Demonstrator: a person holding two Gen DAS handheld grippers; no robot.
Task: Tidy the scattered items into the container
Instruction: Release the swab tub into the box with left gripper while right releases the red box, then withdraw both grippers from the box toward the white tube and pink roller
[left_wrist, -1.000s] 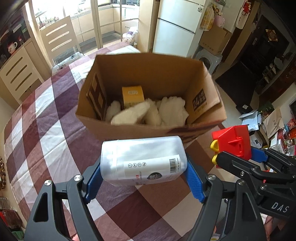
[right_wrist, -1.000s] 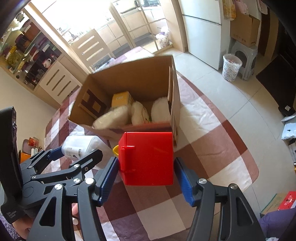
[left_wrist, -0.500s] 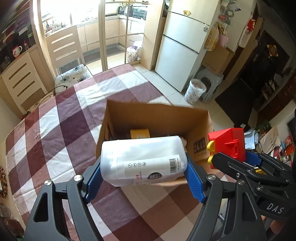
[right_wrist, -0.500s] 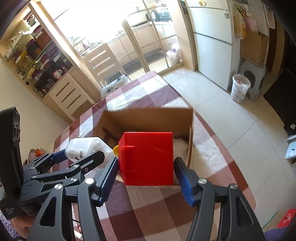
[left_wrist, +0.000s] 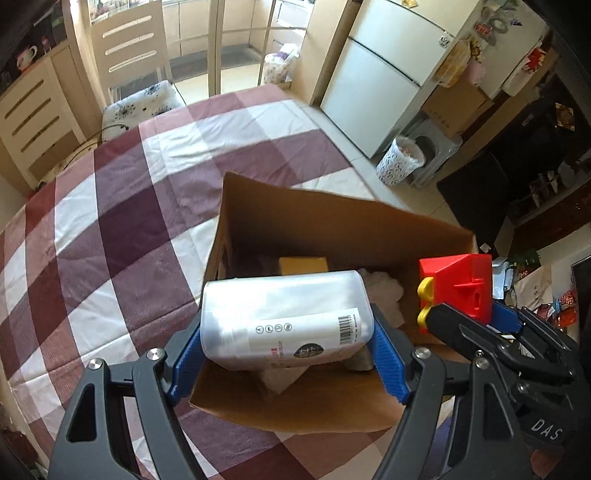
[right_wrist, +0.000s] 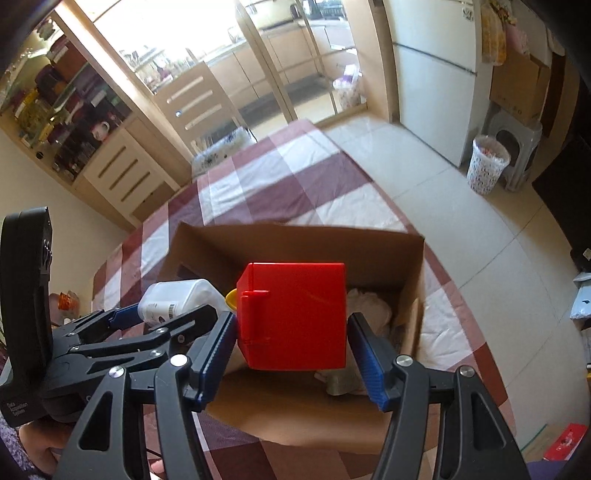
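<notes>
Support: table under a maroon-and-white checked tablecloth (left_wrist: 122, 221). One open cardboard box (left_wrist: 332, 225) stands directly on the cloth, toward the table's right edge. Rest of the visible cloth carries nothing discernible.

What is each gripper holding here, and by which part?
Left gripper: a translucent white plastic bottle, held sideways across its two ends. Right gripper: a red plastic box, by its opposite sides.

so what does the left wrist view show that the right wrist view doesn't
Only the left wrist view: the yellow box deep in the carton, and the tub's full label.

Only the right wrist view: the red block's broad face, and the shelf of jars.

Both: the left gripper shut on the tub, the right gripper shut on the red block, over the carton, the checked cloth and the fridge.
</notes>
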